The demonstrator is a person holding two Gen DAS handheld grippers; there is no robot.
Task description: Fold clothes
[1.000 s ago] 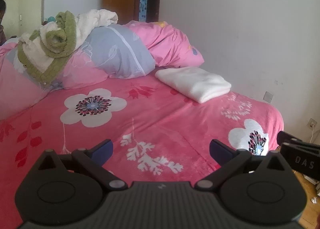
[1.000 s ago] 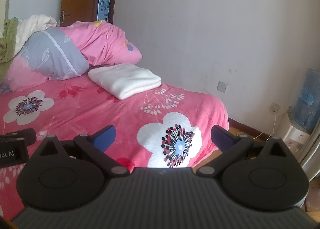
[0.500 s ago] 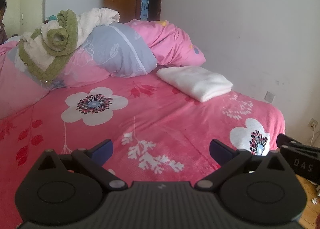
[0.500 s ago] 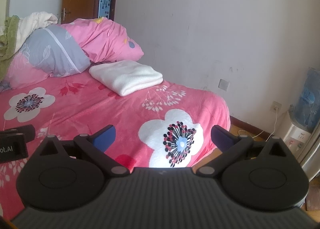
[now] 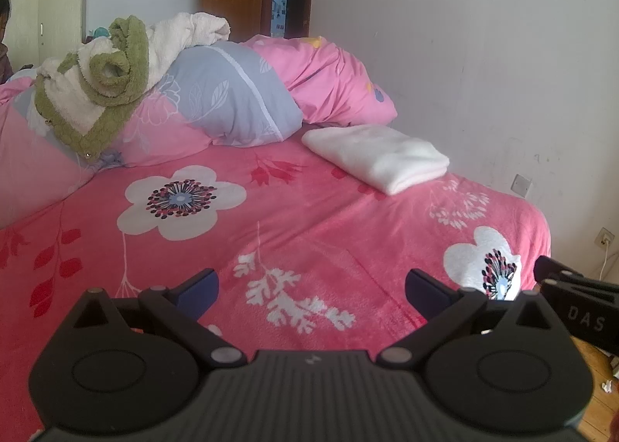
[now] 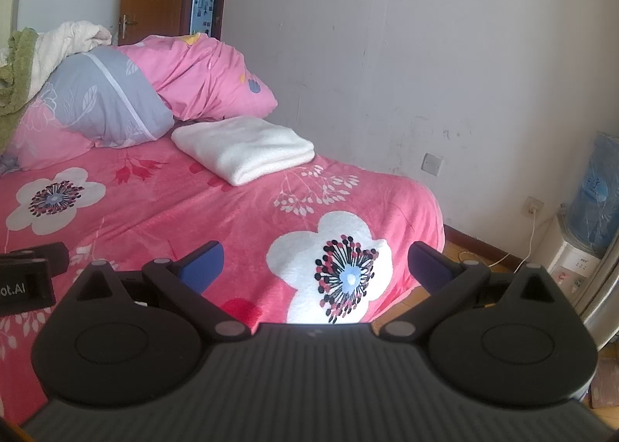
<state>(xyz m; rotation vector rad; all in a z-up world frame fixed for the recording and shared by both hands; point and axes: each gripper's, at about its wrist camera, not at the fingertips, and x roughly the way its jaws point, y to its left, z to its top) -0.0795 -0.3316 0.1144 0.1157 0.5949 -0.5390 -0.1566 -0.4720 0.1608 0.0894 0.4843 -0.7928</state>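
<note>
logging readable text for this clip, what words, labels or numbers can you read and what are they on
"DAS": white letters on the black body of the right tongs, seen at the left wrist view's edge.
"ot.AI": white letters, cut off by the frame, on the black body of the left tongs.
Blue print on the blue plastic water bottle: too blurred to read.
Small label on the white dispenser: too small to read.

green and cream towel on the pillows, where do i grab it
Probably the hanging corner with the green border, approached from the front and below. It droops free off the pillows, so open fingers can close across its edge, unlike the rolled bundle above.
</note>
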